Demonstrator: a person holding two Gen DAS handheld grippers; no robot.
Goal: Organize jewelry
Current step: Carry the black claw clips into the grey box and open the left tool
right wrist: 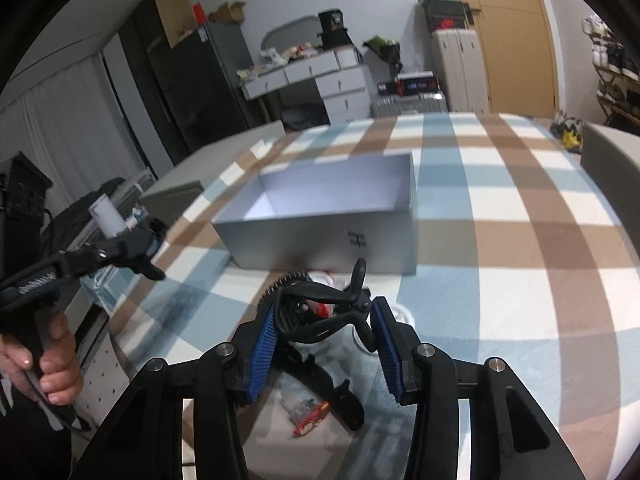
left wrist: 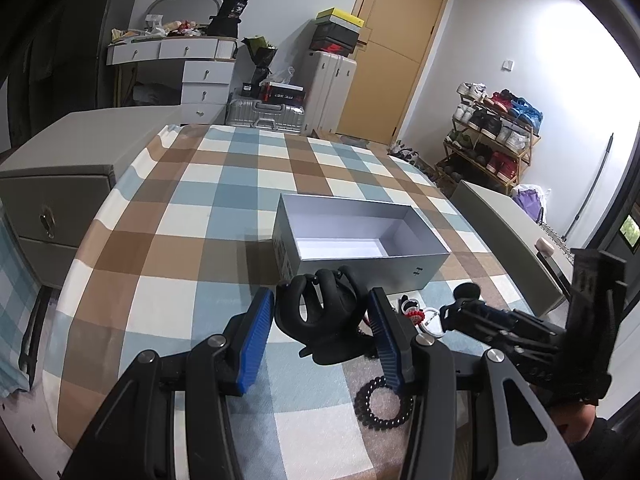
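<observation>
Lying before an open silver cardboard box, a black plastic hair claw clip is clamped by the right gripper; another black claw clip is gripped by the left gripper.

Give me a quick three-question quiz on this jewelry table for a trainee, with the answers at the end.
1. True or false: the silver box already has jewelry inside it.
2. What is the left gripper clamped on? A) a black claw clip B) a red ornament C) the box lid
3. In a few words: what is between the right gripper's pads?

Key
1. False: the box is open and only its bare white floor shows.
2. A
3. A second claw clip, also black, gripped just in front of the box.
</observation>
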